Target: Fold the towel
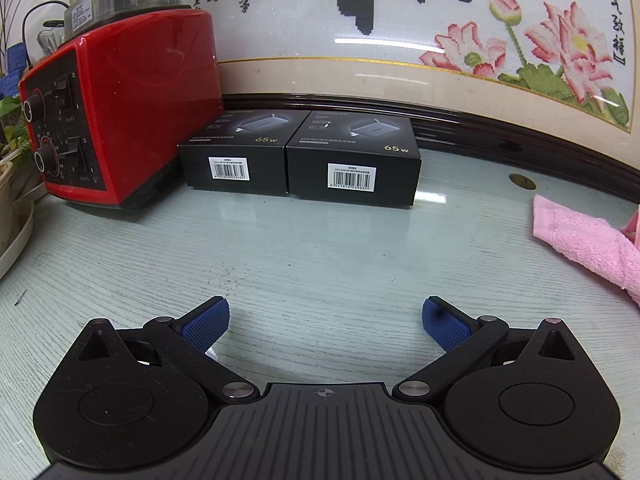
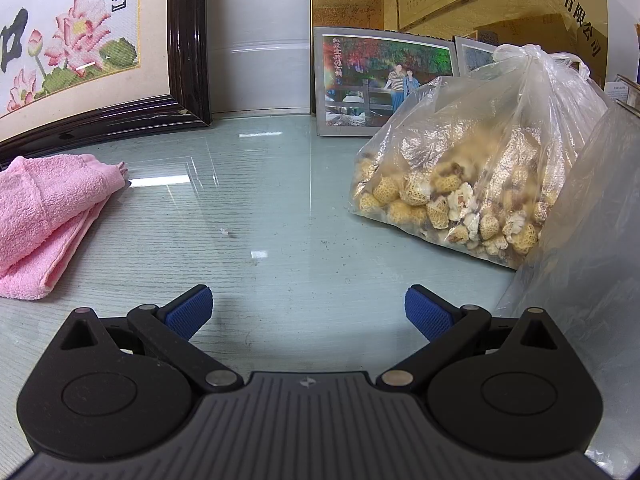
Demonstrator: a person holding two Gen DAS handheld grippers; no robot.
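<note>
Towel point(image 2: 48, 208): pink terry, soft and light; I judge it will drape and slip if pinched mid-panel, so take it at a hemmed corner or edge. My left tongs point(image 1: 325, 322) stand wide open, holding nothing, touching nothing. My right tongs point(image 2: 307, 312) likewise (blue pads well apart). The towel lies in loose folds on the glass tabletop point(image 2: 280, 200), ahead-left of the right tongs, ahead-right of the left.
</note>
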